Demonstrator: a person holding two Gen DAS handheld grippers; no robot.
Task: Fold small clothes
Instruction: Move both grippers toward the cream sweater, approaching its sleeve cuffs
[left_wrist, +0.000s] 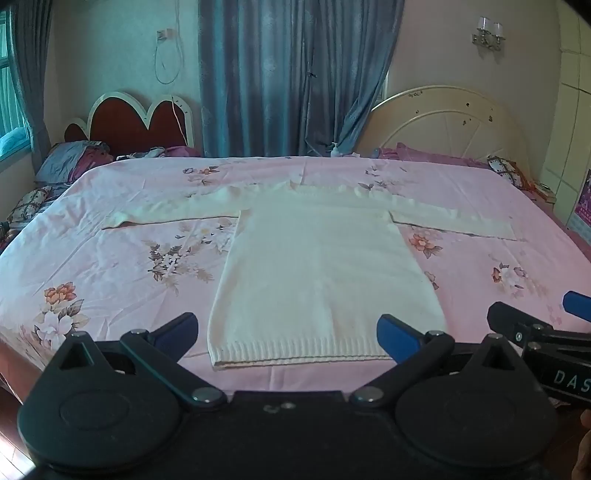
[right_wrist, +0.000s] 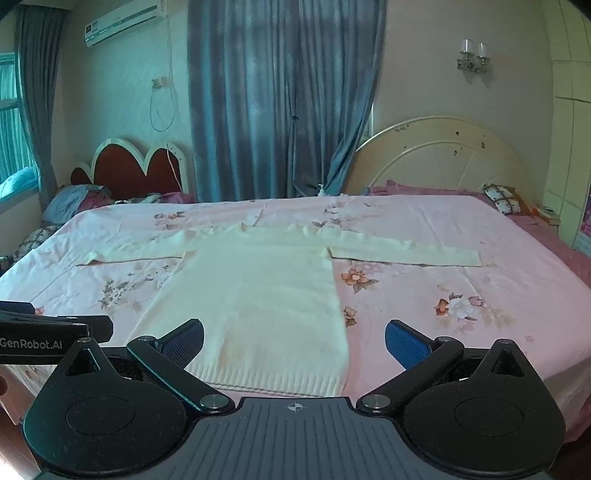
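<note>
**Cream sweater flat on bed, both jaws spread and empty**

Blue-padded jaws on my left gripper (left_wrist: 287, 332) are spread wide, nothing between the pads. They hover just above the near edge of the bed, over the ribbed hem of the sweater (left_wrist: 314, 266). Right gripper (right_wrist: 294, 341) same: jaws fully spread, empty, sitting over the sweater's right hem corner. The two grippers are side by side; each one's wrist view catches the other at its frame edge.

Sweater is cream knit, laid flat, hem toward me, collar away, both sleeves stretched straight out sideways. It lies roughly centred on the pink floral sheet (left_wrist: 110, 266). No contact between pads and knit that I can see.

Beyond the bed: cream arched headboard (left_wrist: 447, 122) on the right, red heart-shaped headboard (left_wrist: 133, 122) on the left, blue-grey curtain (left_wrist: 291, 74) between them.
</note>
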